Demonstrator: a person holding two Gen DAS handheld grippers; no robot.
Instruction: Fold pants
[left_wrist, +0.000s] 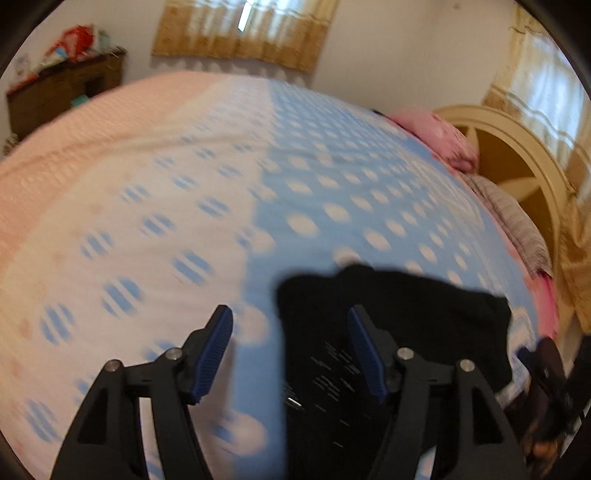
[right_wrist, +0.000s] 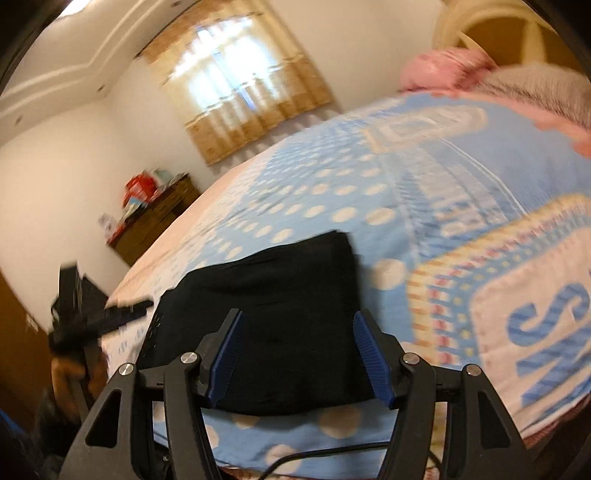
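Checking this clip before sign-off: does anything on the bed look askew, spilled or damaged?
Nothing stands out. The black pants lie folded in a compact block on the blue dotted bedspread, near its front edge. No spill or damage shows, though both views are motion-blurred, so fine creases cannot be judged.

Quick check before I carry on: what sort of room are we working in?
A bedroom, most likely: the black pants lie on a bed with a polka-dot blue cover, pink pillows sit by the headboard, and the window is curtained.
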